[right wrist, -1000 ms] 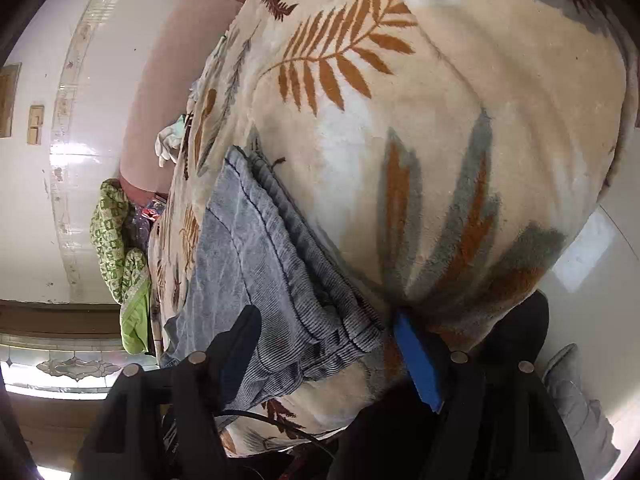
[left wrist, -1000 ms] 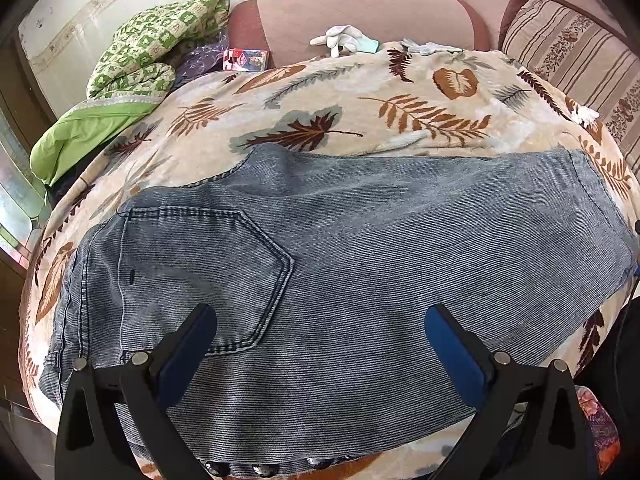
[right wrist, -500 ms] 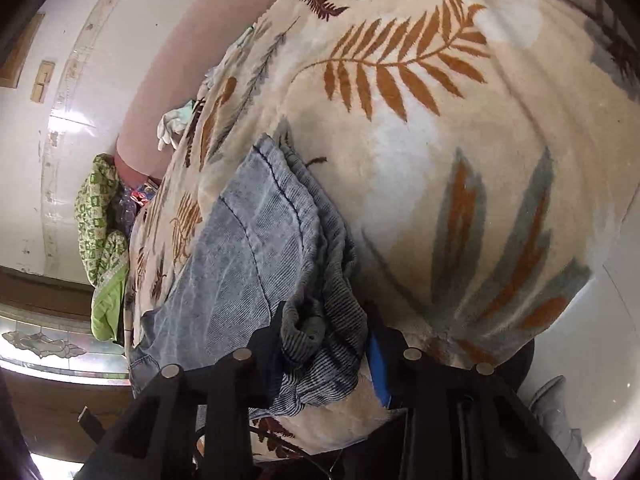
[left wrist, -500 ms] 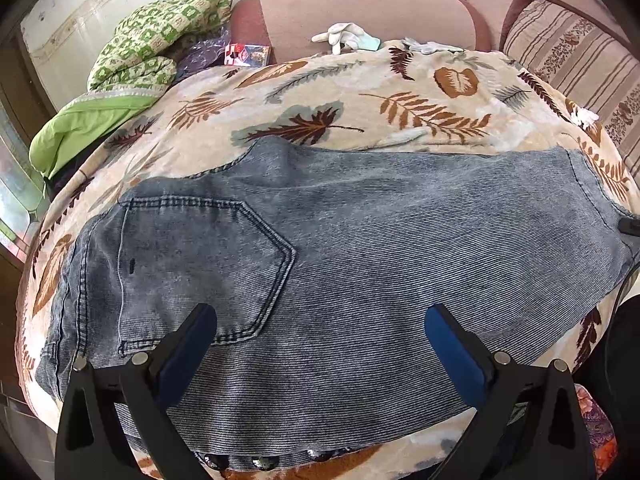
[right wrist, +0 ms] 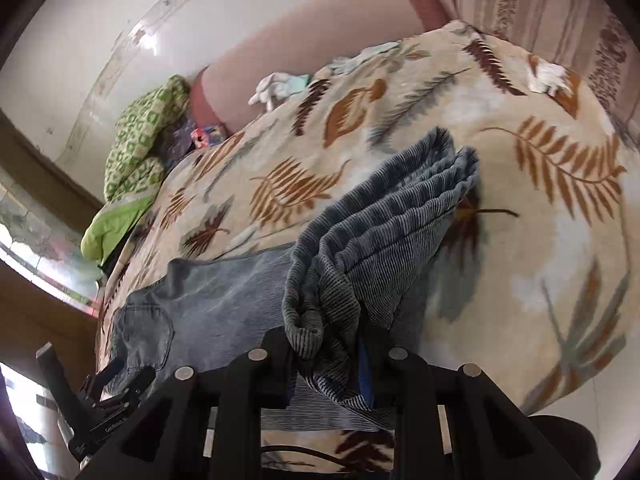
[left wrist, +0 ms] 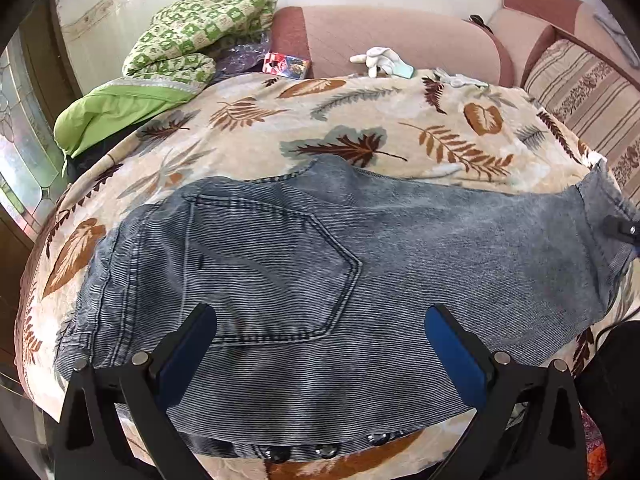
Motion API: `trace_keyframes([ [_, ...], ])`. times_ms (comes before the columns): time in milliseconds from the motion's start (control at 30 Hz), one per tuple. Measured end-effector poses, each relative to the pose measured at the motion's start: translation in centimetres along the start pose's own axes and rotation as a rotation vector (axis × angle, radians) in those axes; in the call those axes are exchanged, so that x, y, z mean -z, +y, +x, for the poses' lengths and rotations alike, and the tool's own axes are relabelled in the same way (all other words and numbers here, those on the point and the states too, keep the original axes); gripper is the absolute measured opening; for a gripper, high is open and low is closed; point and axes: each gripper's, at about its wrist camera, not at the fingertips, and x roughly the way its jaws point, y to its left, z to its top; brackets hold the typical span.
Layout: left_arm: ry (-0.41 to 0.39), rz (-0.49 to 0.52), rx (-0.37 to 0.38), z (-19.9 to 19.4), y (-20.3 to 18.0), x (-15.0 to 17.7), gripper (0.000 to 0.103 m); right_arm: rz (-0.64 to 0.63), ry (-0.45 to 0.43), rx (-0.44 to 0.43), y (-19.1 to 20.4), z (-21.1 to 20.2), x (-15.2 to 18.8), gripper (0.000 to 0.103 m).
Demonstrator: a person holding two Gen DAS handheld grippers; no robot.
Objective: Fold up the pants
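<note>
The right tool (right wrist: 326, 354) is closing on the jeans (left wrist: 360, 272) hem, lifted; the left tool (left wrist: 320, 344) hangs wide above the waistband edge, with bare blanket (left wrist: 248, 120) beyond.

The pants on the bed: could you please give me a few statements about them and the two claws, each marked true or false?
1. The pants lie on a leaf-print blanket. True.
2. The left claw is clamped on the waistband. False: it is open, with nothing pinched between its pads.
3. The right claw has bunched pant-leg fabric between its pads. True; its jaws are closing on the hem end.
4. A back pocket of the pants faces up. True.
5. The pants are plain black. False: they are washed blue-grey.
6. A white glove lies on top of the pants. False: it rests at the blanket's far edge, by the sofa back.
</note>
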Motion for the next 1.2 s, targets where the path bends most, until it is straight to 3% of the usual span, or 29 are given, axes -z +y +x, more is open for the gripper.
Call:
trace_keyframes([
  [133,-0.009,-0.026,-0.009,-0.3,1.4,0.1,0.103,-0.078,0.077,-0.084,5.0,2.3,1.5,0.025],
  [267,-0.005,-0.072,-0.026,-0.2,3.3,0.5,0.103,-0.067,0.201,-0.203,8.3,6.3,3.1,0.03],
  [333,0.007,-0.093,-0.039,0.0,4.2,0.7,0.103,-0.044,0.281,-0.262,9.0,8.4,4.1,0.043],
  [367,0.012,-0.099,-0.043,0.0,4.6,0.9,0.103,-0.027,0.316,-0.307,9.2,9.4,4.5,0.062],
  [433,0.015,-0.106,-0.048,0.0,5.1,1.1,0.103,0.032,0.355,-0.417,8.9,10.3,5.1,0.066],
  [600,0.015,-0.101,-0.039,0.1,4.7,0.8,0.103,0.006,0.3,-0.544,8.3,8.0,4.2,0.067],
  [767,-0.004,-0.015,0.017,-0.1,0.8,-0.5,0.103,0.067,0.126,-0.522,4.0,4.2,1.4,0.069],
  [900,-0.024,0.08,0.035,0.1,-3.3,-1.4,0.103,0.222,0.148,-0.619,0.3,5.3,-0.7,0.071],
  [1033,-0.002,0.157,-0.008,1.8,-6.0,-1.7,0.103,0.228,0.186,-0.601,0.4,7.5,-3.0,0.072],
  [1133,0.096,0.207,-0.066,4.3,-7.1,-0.6,0.103,0.245,0.198,-0.596,-0.3,9.8,-4.5,0.075],
  [1200,0.061,0.166,-0.05,4.0,-6.6,-0.1,0.103,0.296,0.235,-0.56,-1.7,12.4,-4.6,0.076],
])
